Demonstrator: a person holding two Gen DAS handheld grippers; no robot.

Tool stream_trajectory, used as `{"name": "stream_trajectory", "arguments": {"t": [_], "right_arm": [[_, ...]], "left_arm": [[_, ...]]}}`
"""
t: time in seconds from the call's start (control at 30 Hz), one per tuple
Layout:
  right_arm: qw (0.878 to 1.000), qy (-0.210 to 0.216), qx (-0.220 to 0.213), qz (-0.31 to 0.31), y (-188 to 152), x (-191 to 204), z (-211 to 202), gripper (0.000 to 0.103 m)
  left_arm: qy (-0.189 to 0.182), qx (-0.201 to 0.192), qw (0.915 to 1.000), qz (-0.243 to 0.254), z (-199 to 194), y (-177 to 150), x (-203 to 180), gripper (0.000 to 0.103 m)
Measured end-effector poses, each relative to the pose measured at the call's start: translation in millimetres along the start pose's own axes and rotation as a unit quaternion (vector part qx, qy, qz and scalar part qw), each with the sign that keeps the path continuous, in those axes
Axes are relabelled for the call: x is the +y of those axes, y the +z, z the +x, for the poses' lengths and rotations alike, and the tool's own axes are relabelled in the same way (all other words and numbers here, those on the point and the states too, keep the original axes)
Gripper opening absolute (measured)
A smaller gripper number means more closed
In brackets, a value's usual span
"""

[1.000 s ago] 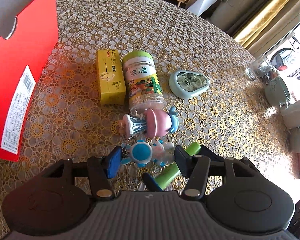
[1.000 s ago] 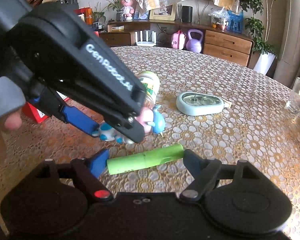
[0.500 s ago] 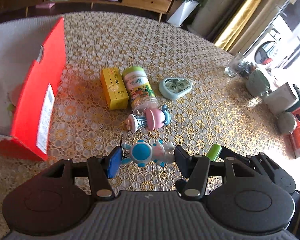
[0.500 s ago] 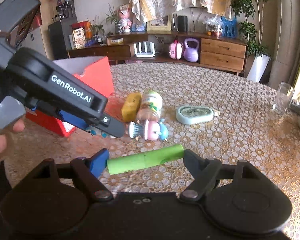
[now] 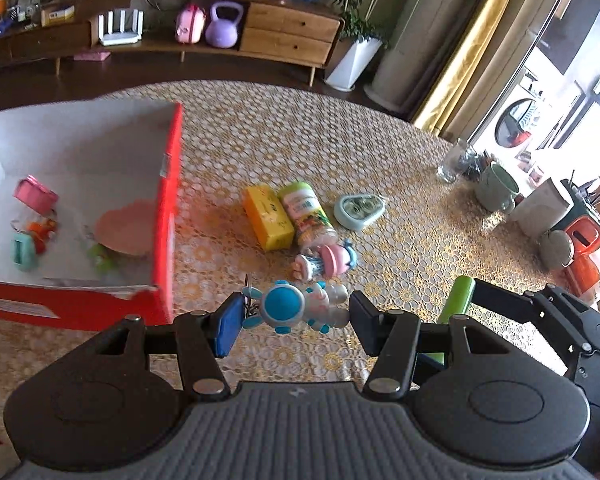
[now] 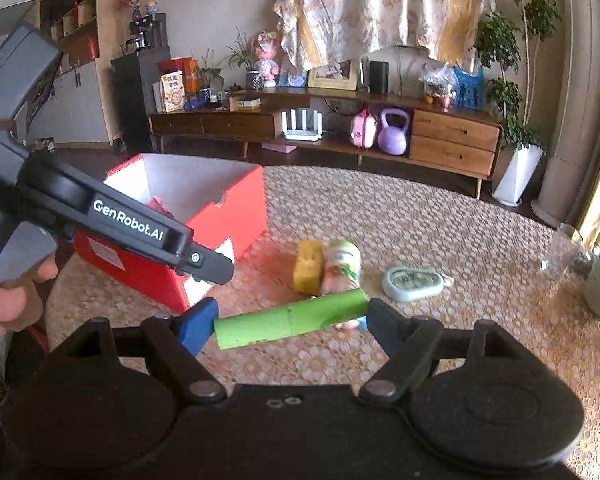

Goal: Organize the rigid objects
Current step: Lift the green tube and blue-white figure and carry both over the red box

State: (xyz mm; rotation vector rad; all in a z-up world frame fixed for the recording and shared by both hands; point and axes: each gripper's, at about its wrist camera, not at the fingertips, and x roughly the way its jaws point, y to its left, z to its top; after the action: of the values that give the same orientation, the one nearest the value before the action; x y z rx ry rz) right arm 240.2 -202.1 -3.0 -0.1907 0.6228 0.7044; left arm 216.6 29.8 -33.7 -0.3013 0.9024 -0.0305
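My left gripper [image 5: 294, 318] is shut on a blue and white toy figure [image 5: 296, 310] with a key ring, held lengthwise above the table. My right gripper [image 6: 290, 322] is shut on a green tube [image 6: 290, 320], gripped end to end and lifted off the cloth; the green tube [image 5: 456, 298] also shows at the right of the left wrist view. An open red box [image 5: 168, 216] stands to the left with several small toys inside. On the table lie a yellow box [image 5: 268, 222], a green-capped jar [image 5: 308, 218], a pink and blue toy [image 5: 326, 262] and a pale blue case [image 5: 358, 210].
The round table wears a gold lace cloth [image 5: 400, 264]. A glass [image 5: 454, 162], a green mug [image 5: 496, 192], a white container [image 5: 546, 210] and an orange object [image 5: 584, 248] stand along the right edge. A hand [image 6: 8, 300] holds the left gripper's body. A wooden sideboard [image 6: 452, 142] lies beyond.
Both grippers have risen from the table with their loads, the toy figure and the green tube. The left view has tilted up and the red box's open inside has come into sight.
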Motion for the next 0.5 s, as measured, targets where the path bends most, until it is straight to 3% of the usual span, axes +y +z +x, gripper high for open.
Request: {"name": "stream_trajectory", "arguments": {"t": [0.5], "right_arm": [[0.998, 0.013, -0.013, -0.053, 39, 68, 14, 0.081]], "left_arm": [[0.029, -0.045, 0.9985, -0.01, -55, 3, 76, 0.056]]}}
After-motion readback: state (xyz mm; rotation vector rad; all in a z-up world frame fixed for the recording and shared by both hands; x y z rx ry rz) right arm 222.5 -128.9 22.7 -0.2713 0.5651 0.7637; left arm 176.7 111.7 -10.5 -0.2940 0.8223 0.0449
